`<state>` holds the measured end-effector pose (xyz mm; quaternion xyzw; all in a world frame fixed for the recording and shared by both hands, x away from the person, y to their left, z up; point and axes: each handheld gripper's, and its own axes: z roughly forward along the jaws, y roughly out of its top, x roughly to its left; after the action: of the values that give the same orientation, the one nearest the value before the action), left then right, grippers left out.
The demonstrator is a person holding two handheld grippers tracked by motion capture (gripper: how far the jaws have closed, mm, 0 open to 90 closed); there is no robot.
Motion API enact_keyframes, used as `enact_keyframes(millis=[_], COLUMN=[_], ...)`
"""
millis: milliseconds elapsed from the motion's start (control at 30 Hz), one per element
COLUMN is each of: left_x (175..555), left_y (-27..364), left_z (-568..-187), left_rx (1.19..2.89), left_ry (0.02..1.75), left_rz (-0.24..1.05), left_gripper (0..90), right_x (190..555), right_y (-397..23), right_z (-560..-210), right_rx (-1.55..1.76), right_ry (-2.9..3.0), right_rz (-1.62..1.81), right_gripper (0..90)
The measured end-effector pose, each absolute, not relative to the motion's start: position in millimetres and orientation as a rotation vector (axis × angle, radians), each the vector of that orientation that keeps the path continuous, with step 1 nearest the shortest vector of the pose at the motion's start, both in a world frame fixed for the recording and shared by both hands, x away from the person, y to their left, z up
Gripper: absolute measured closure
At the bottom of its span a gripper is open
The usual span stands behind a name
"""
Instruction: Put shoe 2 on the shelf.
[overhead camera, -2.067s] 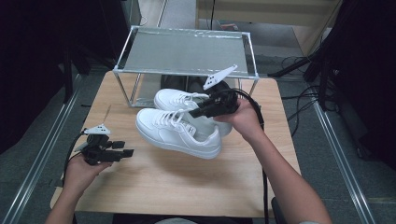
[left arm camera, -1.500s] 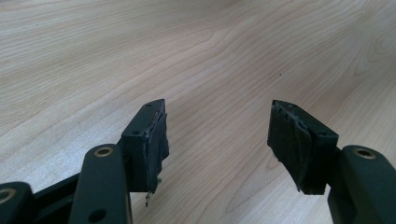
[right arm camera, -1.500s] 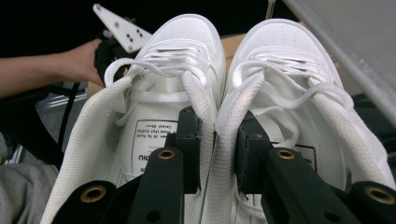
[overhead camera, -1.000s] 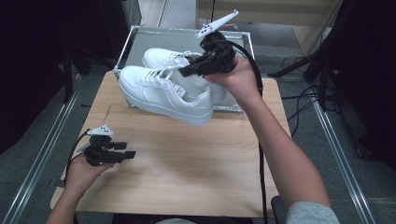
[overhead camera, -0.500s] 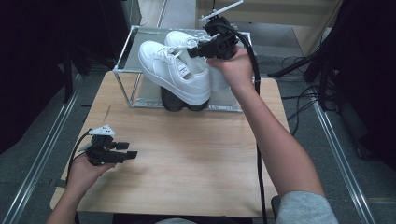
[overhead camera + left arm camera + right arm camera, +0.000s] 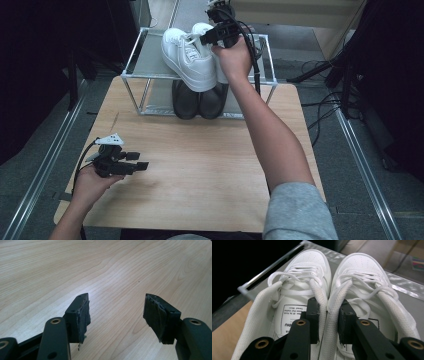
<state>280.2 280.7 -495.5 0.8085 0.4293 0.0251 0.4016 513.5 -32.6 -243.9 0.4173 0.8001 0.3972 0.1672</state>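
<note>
A pair of white sneakers (image 6: 187, 57) is at the top shelf of a metal rack (image 6: 131, 62), toes pointing away and heels past its front rail. My right gripper (image 6: 207, 37) is shut on their two inner collars, pinched together. In the right gripper view the jaws (image 6: 328, 307) clamp those collars between the left sneaker (image 6: 309, 267) and the right sneaker (image 6: 362, 267). Whether the soles rest on the shelf I cannot tell. My left gripper (image 6: 140, 161) hovers low over the front left of the wooden table (image 6: 210, 165), open with nothing between its pads (image 6: 155, 315).
A pair of black shoes (image 6: 200, 100) stands on the rack's lower level, under the white pair. Cables run along the floor to the right of the table. Bare wood (image 6: 100, 265) lies under the left gripper.
My right hand has carried the white sneakers up from the table and away from me, onto the level of the rack's top shelf. The left hand has stayed put.
</note>
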Motion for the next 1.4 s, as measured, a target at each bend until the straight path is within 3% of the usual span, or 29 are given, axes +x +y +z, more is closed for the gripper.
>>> enact_keyframes(millis=[367,933,1200,1400], left_x=[279,281,285,288], left_y=[284,282,277,272], left_z=[-494,-492,-493,-493], left_rx=[2.029,2.033,2.060,2.073], left_ry=[1.060,1.041,1.031,1.017], left_rz=[0.060,0.053,0.045,0.046], left_gripper=[37.9,37.8,37.8,37.8], right_x=[551,563,559,558], right_y=[-2,33,25,23], right_z=[-251,-269,-276,-278], right_rx=[1.401,1.589,1.608,1.587], right_ry=[2.076,1.866,1.868,1.885], right_rz=[0.983,0.960,1.019,1.035], right_gripper=[75.7,73.4,67.9,56.8])
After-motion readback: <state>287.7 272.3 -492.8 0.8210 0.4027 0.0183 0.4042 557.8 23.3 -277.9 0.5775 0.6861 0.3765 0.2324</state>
